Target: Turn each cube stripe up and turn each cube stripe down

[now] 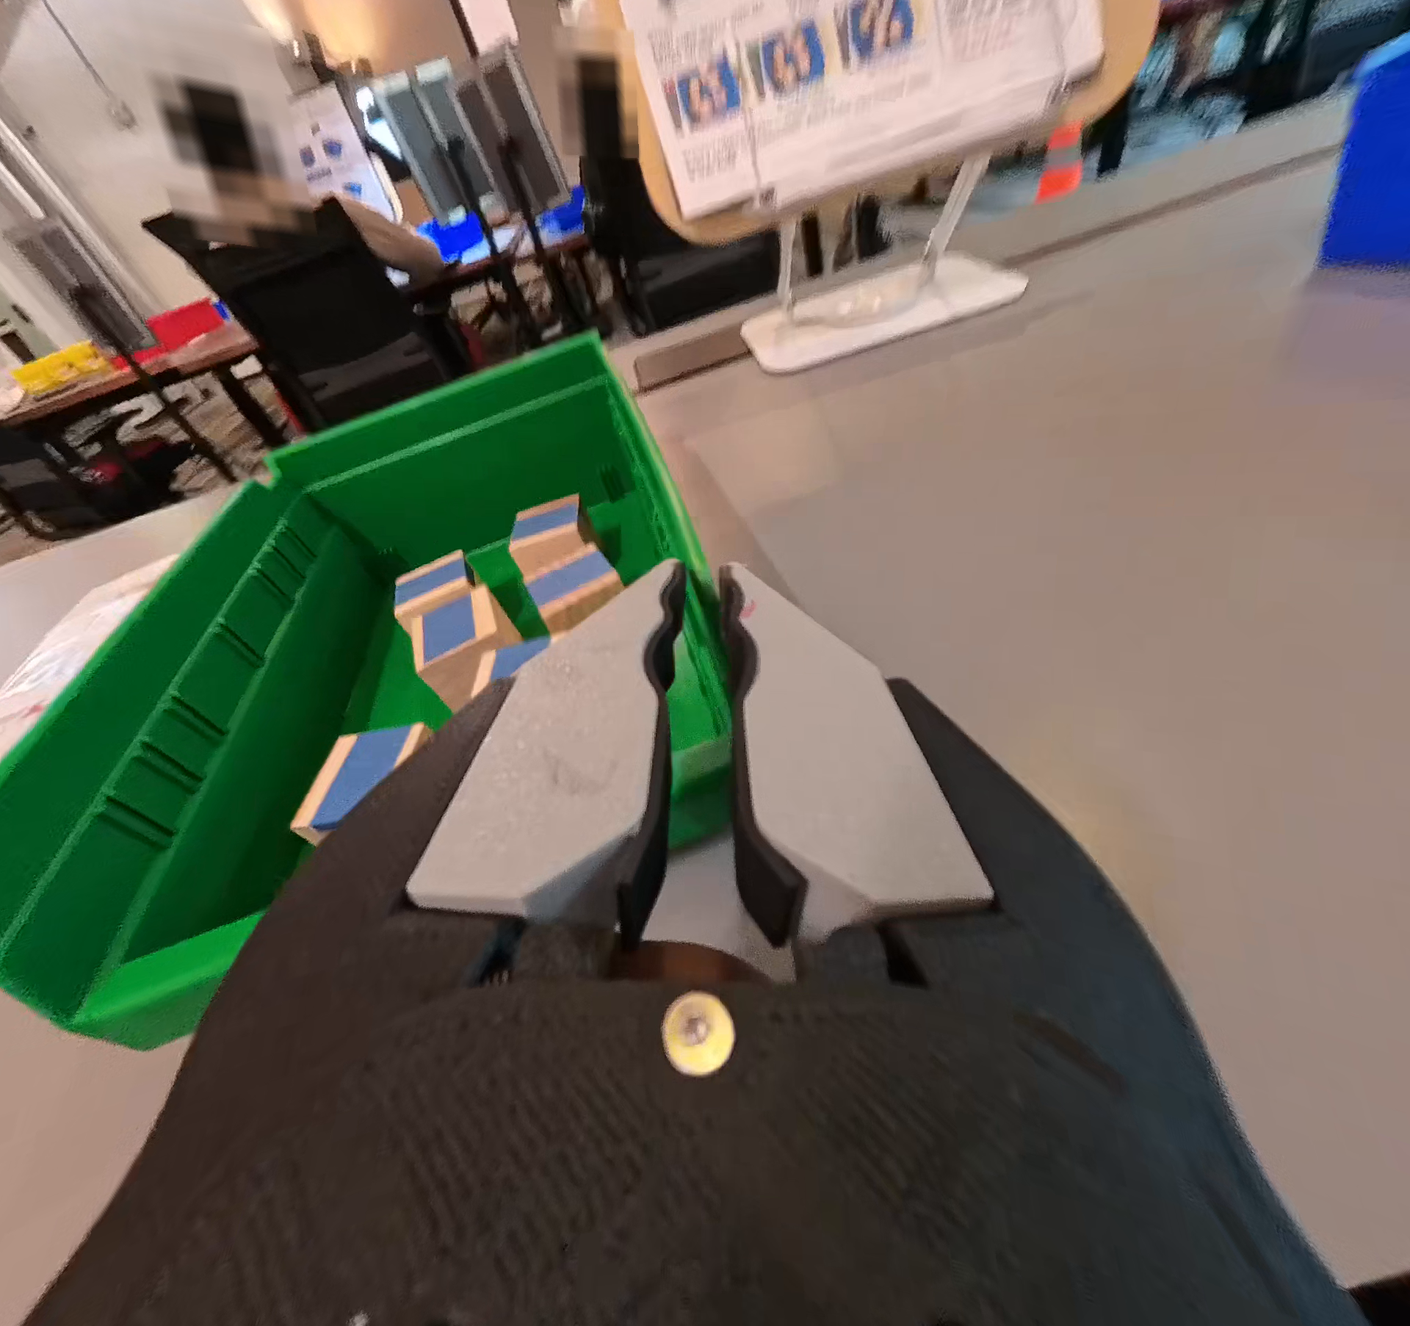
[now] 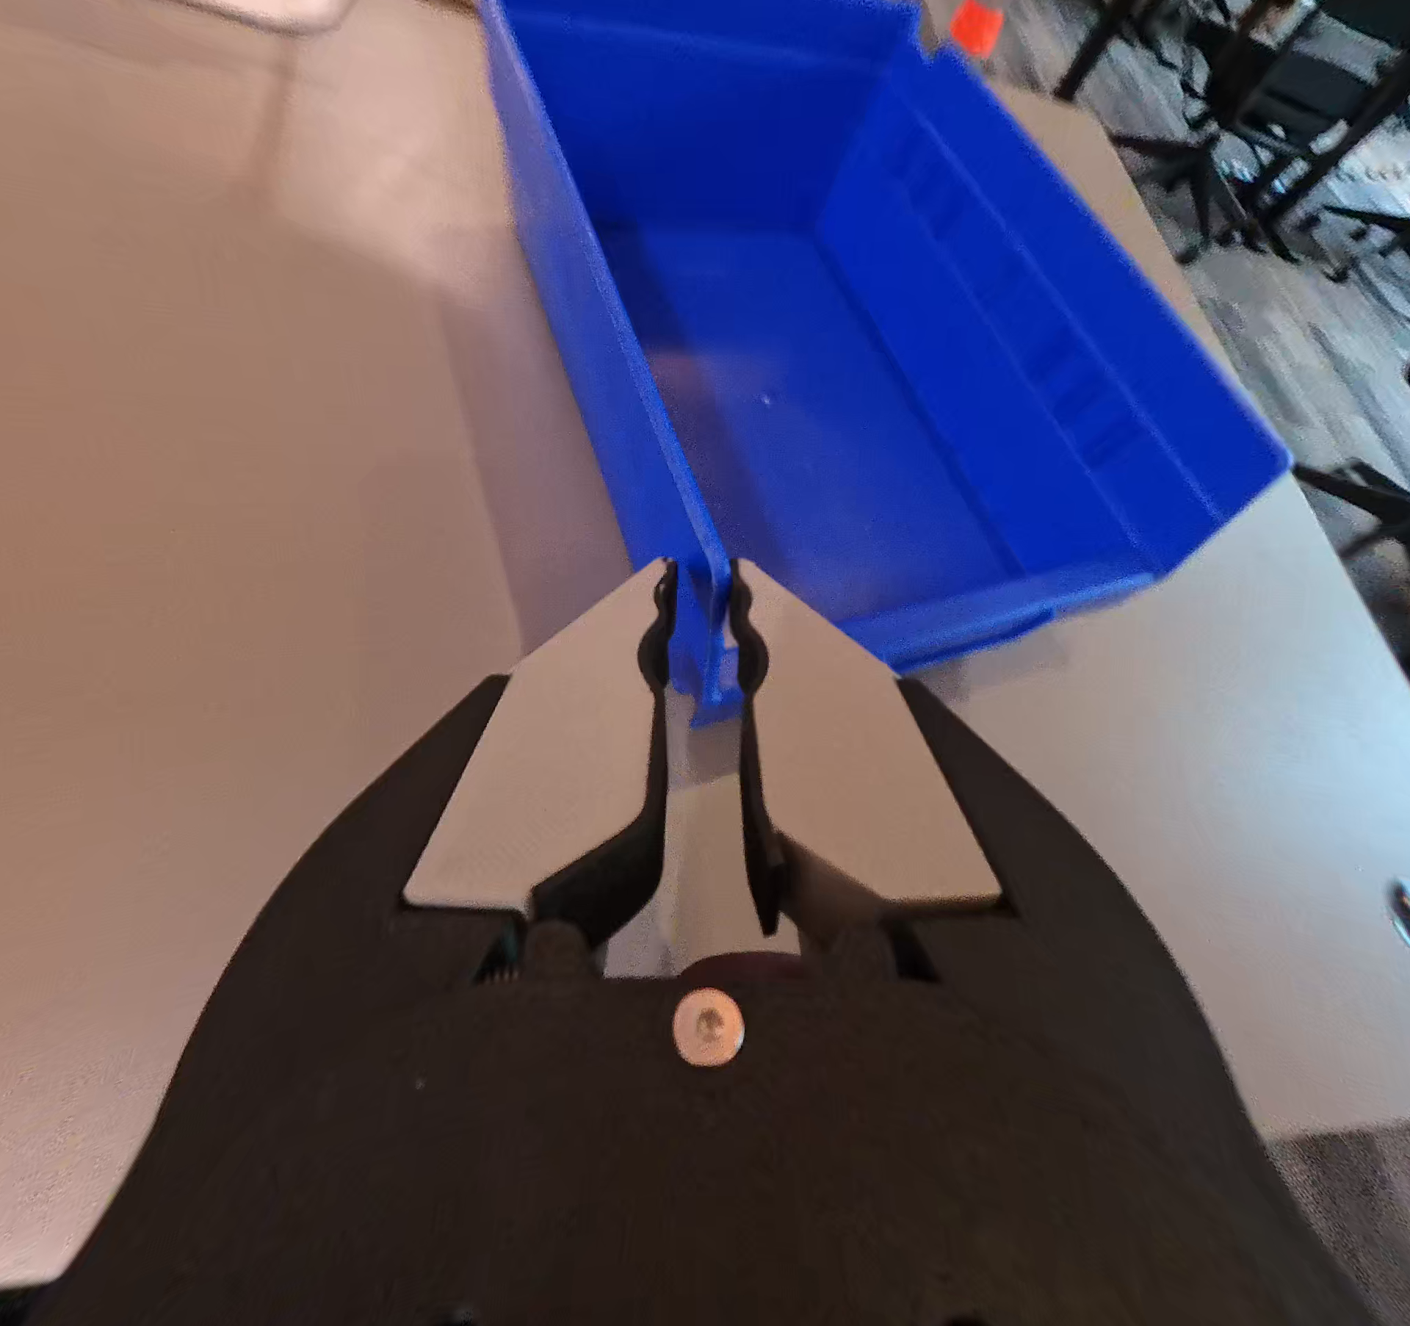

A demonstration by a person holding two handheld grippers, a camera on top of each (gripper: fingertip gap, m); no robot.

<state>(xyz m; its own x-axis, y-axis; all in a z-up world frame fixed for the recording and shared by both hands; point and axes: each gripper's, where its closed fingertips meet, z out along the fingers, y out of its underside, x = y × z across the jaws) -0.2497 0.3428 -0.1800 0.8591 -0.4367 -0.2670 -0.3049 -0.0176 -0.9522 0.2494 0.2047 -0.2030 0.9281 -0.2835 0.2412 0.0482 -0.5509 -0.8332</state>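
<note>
Item 1 — green bin [image 1: 229, 679] on the grey table [image 1: 1068, 602], at the left. Contents: several wooden cubes with a blue stripe. One near cube [image 1: 358, 770] lies stripe up towards the front; a pair [image 1: 446, 618] sits mid-bin; two more [image 1: 557, 557] rest by the far right wall. All visible stripes face up or tilted up. How many lie under the claw cannot be told.

Item 2 — left claw [image 1: 700, 579], over the bin's right wall, fingers close together with a narrow gap, nothing between them.

Item 3 — right claw [image 2: 698, 579], fingers likewise nearly together and not gripping. The near left corner of the blue bin [image 2: 1030, 297] shows through the gap, though whether the fingers straddle it or only hang above it cannot be told. That bin looks bare inside.

Item 4 — white stand with a printed board [image 1: 862, 68], well behind.

Handling note, as judged: no cube is yet held, so the step is the first reach. Widen the left claw before descending. Swing it inward off the wall. Take the near cube by its two plain wooden sides, leaving the striped face free. Lift clear of its neighbours before rotating, since the mid-bin pair sits touching and would be knocked.
</note>
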